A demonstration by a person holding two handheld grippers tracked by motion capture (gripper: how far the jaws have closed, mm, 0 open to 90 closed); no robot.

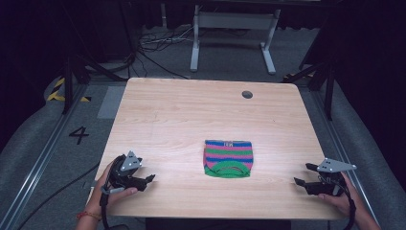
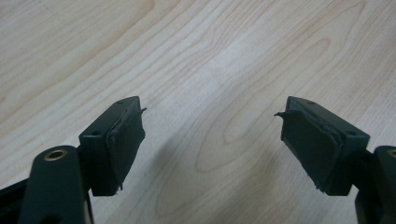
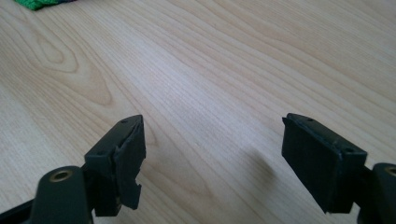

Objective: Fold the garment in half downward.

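Note:
A folded knitted cloth with pink, green and blue stripes lies flat on the wooden table, a little right of the middle near the front; its green edge peeks in at the top left of the right gripper view. My left gripper rests low at the front left corner, well left of the cloth, jaws open with only bare wood between them. My right gripper sits at the front right, its jaws open and pointing left toward the cloth, nothing between them.
A round cable hole sits in the far right part of the tabletop. Beyond the table stand a white desk frame and loose cables on the grey floor. A floor mark "4" lies left of the table.

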